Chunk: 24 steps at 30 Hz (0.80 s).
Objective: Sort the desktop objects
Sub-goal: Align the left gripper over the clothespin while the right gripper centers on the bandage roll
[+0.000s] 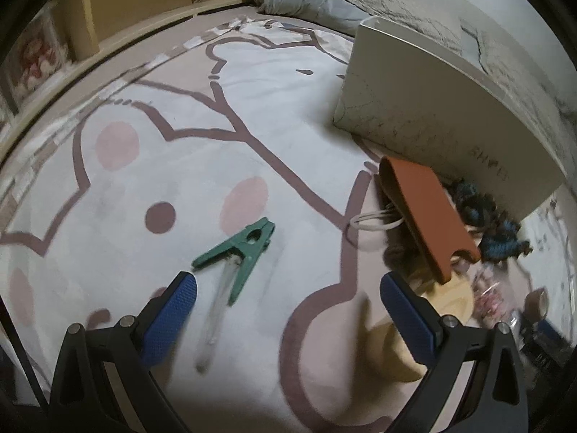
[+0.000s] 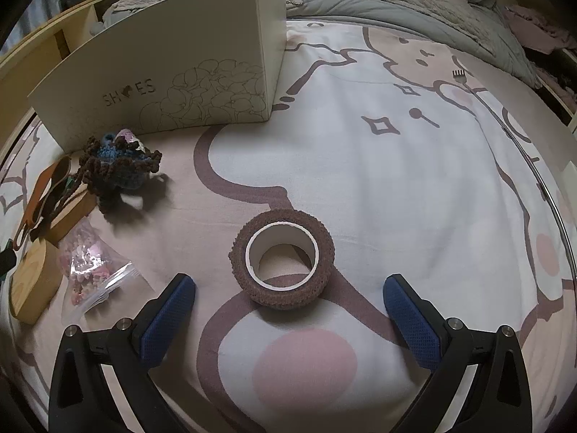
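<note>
- Brown crepe-textured tape roll (image 2: 283, 259) is lying flat on the cartoon-print bedsheet (image 2: 396, 187), just ahead of the right tongs (image 2: 288, 305), which are standing apart and empty.
- Left tongs (image 1: 288, 301) are likewise gaping wide, hovering near a green plastic clothes peg (image 1: 239, 254).
- Sorting is looking barely begun: a crocheted brown-and-blue toy (image 2: 117, 166), a clear bag of pink beads (image 2: 92, 270) and an orange leather strap (image 1: 425, 213) are sitting loose beside the cream shoe box (image 2: 173, 83).

A cartoon-printed pink and white bedsheet (image 2: 378, 187) covers the bed under dim light, a rumpled grey quilt (image 2: 414, 3) behind, wooden shelving (image 1: 108, 7) alongside.
</note>
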Each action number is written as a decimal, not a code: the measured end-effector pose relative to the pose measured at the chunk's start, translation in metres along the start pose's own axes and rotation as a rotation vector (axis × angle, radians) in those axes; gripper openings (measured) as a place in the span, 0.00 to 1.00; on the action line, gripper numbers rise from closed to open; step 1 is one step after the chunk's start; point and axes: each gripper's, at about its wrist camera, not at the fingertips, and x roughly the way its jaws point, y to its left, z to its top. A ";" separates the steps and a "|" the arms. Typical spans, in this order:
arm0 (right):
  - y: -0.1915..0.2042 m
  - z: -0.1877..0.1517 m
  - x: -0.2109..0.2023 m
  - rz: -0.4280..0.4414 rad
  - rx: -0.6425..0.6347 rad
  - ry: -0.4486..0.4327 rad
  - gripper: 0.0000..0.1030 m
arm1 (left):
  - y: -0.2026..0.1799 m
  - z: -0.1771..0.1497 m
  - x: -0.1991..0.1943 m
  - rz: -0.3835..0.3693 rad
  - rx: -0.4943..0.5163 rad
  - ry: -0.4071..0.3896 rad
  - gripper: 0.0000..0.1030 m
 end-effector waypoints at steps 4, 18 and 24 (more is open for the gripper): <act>-0.001 -0.001 -0.001 0.011 -0.001 -0.009 1.00 | 0.001 0.004 -0.004 0.076 0.046 -0.047 0.99; -0.004 0.000 0.000 0.023 -0.001 -0.015 1.00 | 0.015 0.007 0.014 0.174 0.039 -0.021 0.99; -0.005 0.000 -0.001 0.024 -0.001 -0.016 1.00 | 0.013 0.005 0.020 0.182 0.047 -0.029 0.99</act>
